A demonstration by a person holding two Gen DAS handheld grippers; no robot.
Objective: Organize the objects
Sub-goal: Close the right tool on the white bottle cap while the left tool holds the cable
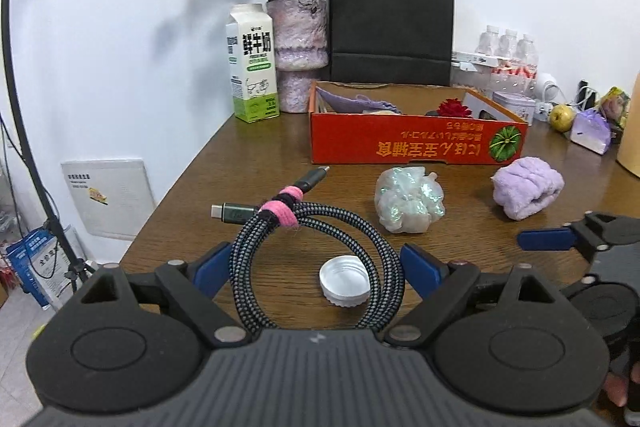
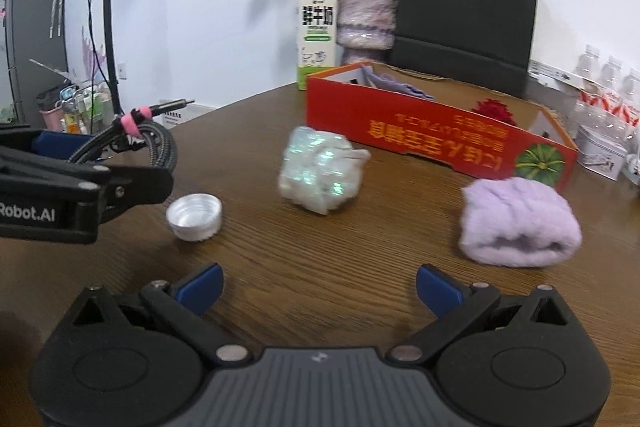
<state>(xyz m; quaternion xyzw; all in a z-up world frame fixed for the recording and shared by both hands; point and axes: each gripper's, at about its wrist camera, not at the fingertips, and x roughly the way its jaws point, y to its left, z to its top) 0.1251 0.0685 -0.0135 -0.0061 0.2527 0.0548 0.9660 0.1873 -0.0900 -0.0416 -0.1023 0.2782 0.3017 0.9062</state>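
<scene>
2 grippers spread wide and empty, left gripper (image 1: 316,269), right gripper (image 2: 319,287), coiled braided cable (image 1: 316,259) pink-strapped

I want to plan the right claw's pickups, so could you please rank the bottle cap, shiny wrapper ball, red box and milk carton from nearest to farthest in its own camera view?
From the right claw, which is open:
1. Bottle cap, close in, to the left.
2. Shiny wrapper ball, mid-table, about centre.
3. Red box, behind the ball, stretching right.
4. Milk carton, at the back by the wall.
</scene>
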